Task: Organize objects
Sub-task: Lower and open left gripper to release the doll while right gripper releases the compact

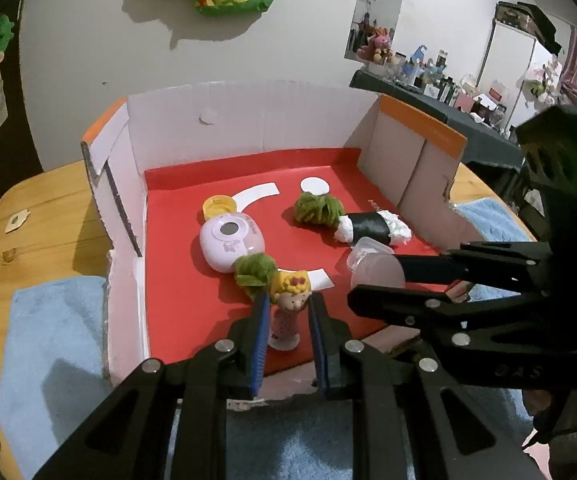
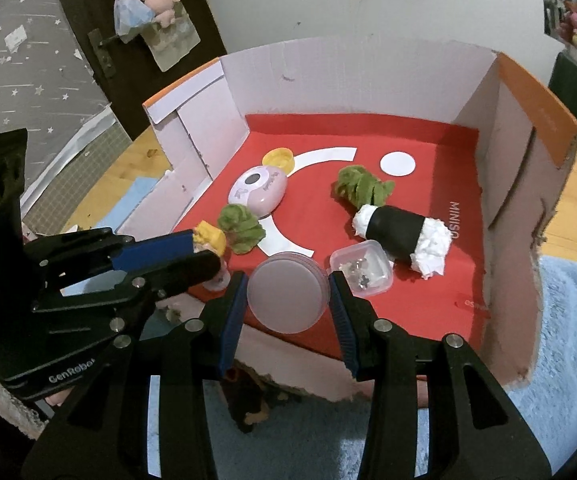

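Left gripper [image 1: 286, 320] pinches blonde doll figurine [image 1: 288, 312] upright, low over front edge of red-floored cardboard box [image 1: 248, 120], likely for setting inside. Right gripper [image 2: 286, 300] clamps round translucent lidded container [image 2: 287, 292] at same front edge, beside small clear square tub [image 2: 362, 272].

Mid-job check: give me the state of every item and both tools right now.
Left tool: shut on doll figure, upright.
Right tool: shut on round container, lid on.
Square clear box: lidded, lying in tray.
Black roll: lying on side.
Yellow cap: open side up.
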A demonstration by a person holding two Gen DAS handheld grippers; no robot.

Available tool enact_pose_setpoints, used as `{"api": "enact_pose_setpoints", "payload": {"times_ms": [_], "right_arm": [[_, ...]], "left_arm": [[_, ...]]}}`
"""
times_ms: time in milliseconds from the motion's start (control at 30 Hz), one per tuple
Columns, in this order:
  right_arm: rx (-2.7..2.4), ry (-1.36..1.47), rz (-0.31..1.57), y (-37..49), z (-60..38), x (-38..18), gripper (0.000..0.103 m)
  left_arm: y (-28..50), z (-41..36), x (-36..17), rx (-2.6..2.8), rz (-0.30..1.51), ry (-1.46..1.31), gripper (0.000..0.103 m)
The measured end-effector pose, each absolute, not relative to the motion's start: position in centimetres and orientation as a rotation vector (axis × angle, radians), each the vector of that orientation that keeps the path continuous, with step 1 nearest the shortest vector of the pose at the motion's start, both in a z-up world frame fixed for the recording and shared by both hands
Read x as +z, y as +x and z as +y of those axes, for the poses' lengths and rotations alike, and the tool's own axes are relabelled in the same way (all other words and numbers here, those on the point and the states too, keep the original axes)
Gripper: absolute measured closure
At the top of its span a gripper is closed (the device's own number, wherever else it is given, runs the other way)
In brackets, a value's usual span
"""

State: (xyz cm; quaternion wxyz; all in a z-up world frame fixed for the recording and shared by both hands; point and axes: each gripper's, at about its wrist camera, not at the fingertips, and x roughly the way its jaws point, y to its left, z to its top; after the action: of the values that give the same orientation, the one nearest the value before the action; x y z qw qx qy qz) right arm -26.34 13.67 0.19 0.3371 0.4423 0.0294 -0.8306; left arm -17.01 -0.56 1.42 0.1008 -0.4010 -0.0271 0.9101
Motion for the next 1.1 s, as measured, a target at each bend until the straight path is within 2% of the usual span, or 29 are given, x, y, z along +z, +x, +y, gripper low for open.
{"api": "enact_pose_setpoints", "payload": {"times_ms": [233, 300, 1100], "right_arm": [[-2.137, 1.199, 0.104, -27.2, 13.1, -0.7, 0.064], [-2.134, 1.204, 0.11, -27.4, 13.0, -0.9, 0.064], [-2.235, 1.214, 0.178, -28.9, 14.5, -1.4, 0.063]], "left_arm": [[-17.8, -0.5, 1.0, 2.673, -0.058, -1.221, 0.084], [-18.3, -0.5, 0.6, 2.648, -0.069, -1.252, 0.089], [-20.9, -0.5, -0.3, 2.658, -0.089, -1.285, 0.09]]}}
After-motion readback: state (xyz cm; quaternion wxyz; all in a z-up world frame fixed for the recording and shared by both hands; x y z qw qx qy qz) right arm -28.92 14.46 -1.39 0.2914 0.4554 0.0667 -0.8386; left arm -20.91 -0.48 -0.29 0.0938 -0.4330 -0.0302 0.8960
